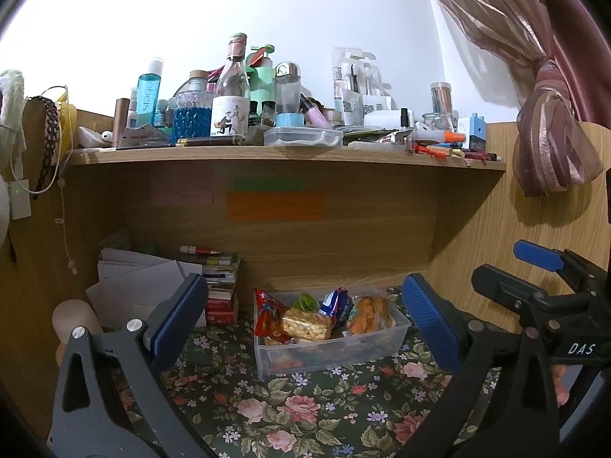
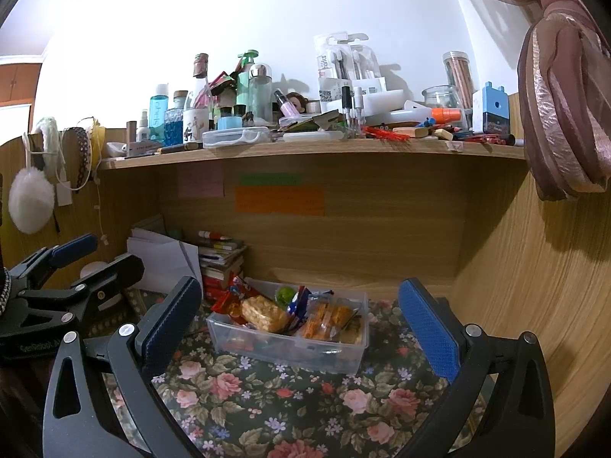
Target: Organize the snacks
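Note:
A clear plastic bin (image 1: 343,347) sits on the floral cloth at the back of the desk, also in the right wrist view (image 2: 282,349). It holds several snacks: a peanut brittle bar (image 1: 306,323), a red packet (image 1: 269,315), a blue packet (image 1: 337,303), orange crackers (image 1: 372,315) and a green candy (image 1: 308,301). My left gripper (image 1: 305,320) is open and empty, jaws wide, in front of the bin. My right gripper (image 2: 301,315) is open and empty, also in front of the bin. The right gripper shows at the left wrist view's right edge (image 1: 534,267).
A wooden shelf (image 1: 286,154) above carries bottles, jars and stationery. Stacked books (image 1: 223,286) and papers (image 1: 141,282) stand left of the bin. Wooden desk walls close both sides. A tied pink curtain (image 1: 550,126) hangs at right. Floral cloth (image 1: 298,412) covers the desk.

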`<state>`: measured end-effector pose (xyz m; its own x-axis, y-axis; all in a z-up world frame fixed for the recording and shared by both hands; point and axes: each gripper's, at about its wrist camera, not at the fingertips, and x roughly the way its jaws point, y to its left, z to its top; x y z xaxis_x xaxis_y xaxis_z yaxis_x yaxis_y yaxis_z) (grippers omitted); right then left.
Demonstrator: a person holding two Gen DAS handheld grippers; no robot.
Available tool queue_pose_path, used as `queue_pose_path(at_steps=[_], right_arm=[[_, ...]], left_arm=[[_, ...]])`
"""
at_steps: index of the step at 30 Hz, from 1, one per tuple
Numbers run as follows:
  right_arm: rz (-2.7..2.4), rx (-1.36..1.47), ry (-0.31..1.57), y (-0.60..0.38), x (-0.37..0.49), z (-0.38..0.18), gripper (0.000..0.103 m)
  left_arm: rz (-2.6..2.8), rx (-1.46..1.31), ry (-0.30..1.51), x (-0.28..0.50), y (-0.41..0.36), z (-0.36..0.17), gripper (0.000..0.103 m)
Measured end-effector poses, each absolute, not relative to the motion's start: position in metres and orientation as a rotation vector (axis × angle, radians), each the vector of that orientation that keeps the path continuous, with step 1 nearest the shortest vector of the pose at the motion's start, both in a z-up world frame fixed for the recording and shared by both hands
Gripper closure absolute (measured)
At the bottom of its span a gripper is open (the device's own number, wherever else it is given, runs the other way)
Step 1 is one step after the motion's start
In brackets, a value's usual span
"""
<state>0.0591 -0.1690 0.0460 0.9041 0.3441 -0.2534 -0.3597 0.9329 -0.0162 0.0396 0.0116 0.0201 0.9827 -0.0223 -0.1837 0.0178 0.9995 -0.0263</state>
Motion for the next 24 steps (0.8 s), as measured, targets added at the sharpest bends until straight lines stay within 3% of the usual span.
queue_pose_path(at_steps=[24], right_arm=[[0.367, -0.061, 0.261, -0.172, 0.067, 0.0446, 0.0]], left_arm=[[-0.028, -0.02, 0.19, 0.0425, 0.0135, 0.0177, 0.0]])
